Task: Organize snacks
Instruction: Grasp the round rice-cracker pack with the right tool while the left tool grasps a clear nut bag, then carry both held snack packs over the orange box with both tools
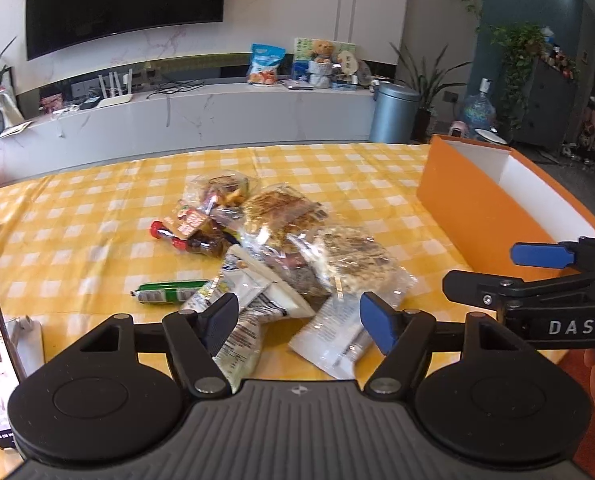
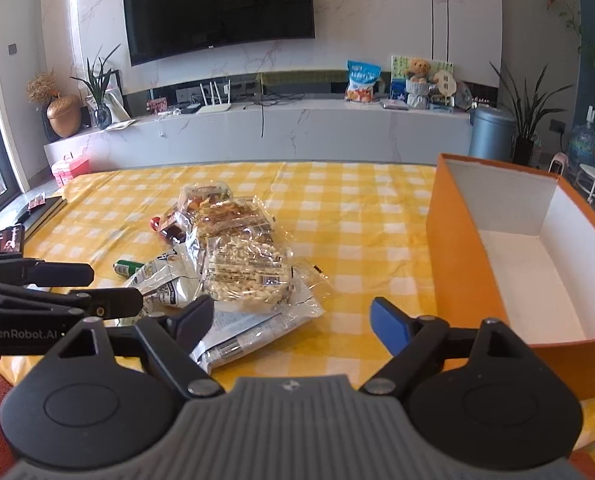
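My left fingers (image 1: 297, 322) and right fingers (image 2: 291, 322) both stand apart, gripping nothing. The snack pile (image 1: 281, 248) lies mid-worktop (image 1: 97, 200), its long axis running from 11 to 5 o'clock. The orange box (image 2: 509, 256) sits open at 2 o'clock, with bare cloth between.

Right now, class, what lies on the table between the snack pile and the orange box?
Nothing: only bare yellow checked cloth lies between the snack pile and the orange box. The right wrist view shows it best.
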Demonstrator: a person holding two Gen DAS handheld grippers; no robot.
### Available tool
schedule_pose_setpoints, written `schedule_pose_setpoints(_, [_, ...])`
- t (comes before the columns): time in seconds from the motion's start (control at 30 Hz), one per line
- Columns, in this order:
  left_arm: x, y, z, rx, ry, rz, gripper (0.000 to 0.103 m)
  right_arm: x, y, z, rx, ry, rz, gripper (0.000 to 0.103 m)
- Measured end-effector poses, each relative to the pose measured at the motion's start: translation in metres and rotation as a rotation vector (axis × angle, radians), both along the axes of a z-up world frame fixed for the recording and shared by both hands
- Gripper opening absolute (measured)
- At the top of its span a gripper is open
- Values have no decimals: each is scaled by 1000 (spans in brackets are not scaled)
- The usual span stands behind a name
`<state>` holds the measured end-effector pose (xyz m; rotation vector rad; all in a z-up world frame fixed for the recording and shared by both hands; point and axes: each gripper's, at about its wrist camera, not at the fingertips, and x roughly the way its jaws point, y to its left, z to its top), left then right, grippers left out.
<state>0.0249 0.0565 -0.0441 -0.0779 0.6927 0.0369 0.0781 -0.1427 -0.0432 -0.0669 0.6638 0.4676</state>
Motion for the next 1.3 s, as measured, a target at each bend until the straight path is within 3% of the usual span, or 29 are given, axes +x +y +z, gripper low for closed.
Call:
schedule_pose_setpoints(0.07, [7, 8, -5, 4, 15, 39, 85, 11, 7, -5, 13, 21, -1, 95])
schedule_pose_setpoints(0.27, [21, 30, -13, 0, 40, 83, 87, 39, 37, -22, 1, 67, 35, 97])
schedule_pose_setpoints(0.67, [48, 56, -21, -59, 51, 92, 88, 95, 80, -54, -12, 198, 34, 98])
schedule_pose_setpoints(0.83, [67, 52, -22, -88, 49, 45, 89, 101, 76, -65, -6, 224, 48, 82])
schedule_pose_setpoints(1.0, [92, 43, -28, -53, 54, 9, 95, 108, 61, -63, -8, 218, 35, 80])
schedule_pose_setpoints(1.07, [102, 44, -32, -83, 62, 15, 95, 110, 56, -62, -29, 202, 30, 80])
schedule_pose_setpoints(1.2, [124, 58, -45, -230, 87, 69, 95, 114, 49, -63, -44, 199, 41, 80])
schedule_pose_setpoints(1.3, [136, 65, -54, -270, 97, 84, 95, 114, 48, -64, -44, 199, 58, 80])
